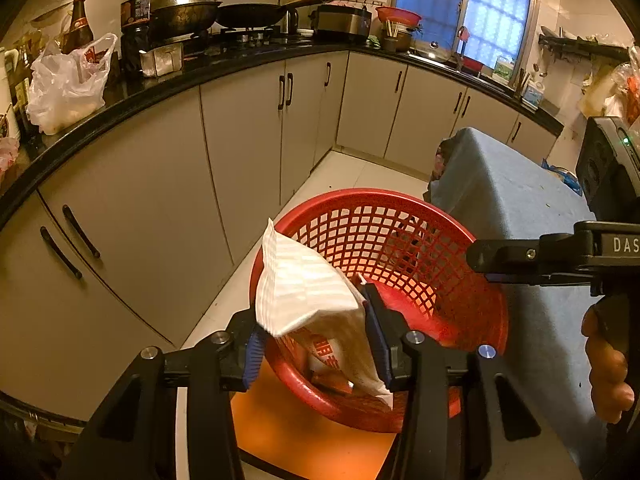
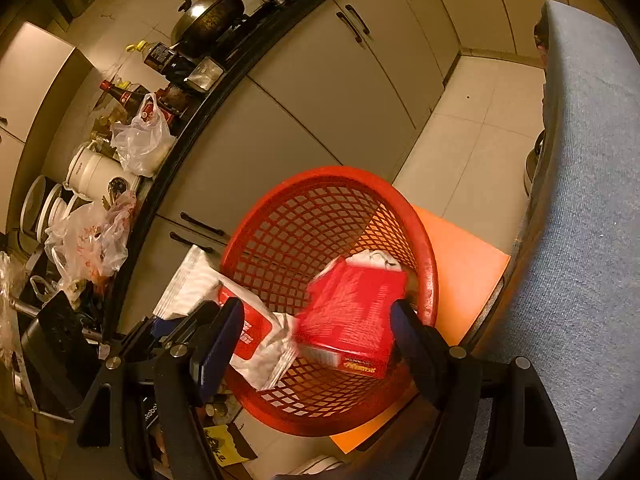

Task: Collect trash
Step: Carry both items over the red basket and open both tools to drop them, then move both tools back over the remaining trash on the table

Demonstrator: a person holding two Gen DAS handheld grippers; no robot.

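The pale tiled floor [image 1: 224, 312] carries an orange mat [image 1: 296, 432] at 6 o'clock in the left wrist view, and the red basket [image 1: 400, 200] stands on it, just beside a bench [image 1: 500, 200] draped in blue-grey cloth at 3 o'clock.

The left tongs [image 1: 316, 344] are clamped on a white packet [image 1: 304, 288] with red print. Its lower end is inside the basket and its top leans over the rim at 9 o'clock.

In the right wrist view the right tongs [image 2: 312, 328] stand wide apart over the basket. A blurred red box [image 2: 352, 320] lies between them, against the 3 o'clock finger and well clear of the other, so it looks let go, not gripped.

I judge the collecting well along: the box is in or dropping in, and the packet only needs releasing. What other trash remains I cannot tell.

Farther off, grey cabinets [image 1: 140, 200] curve from 9 to 1 o'clock under a black counter [image 1: 160, 88] with a plastic bag [image 1: 68, 84], bottles and a lidded wok [image 1: 184, 12]. A window [image 1: 468, 4] sits at 1 o'clock.
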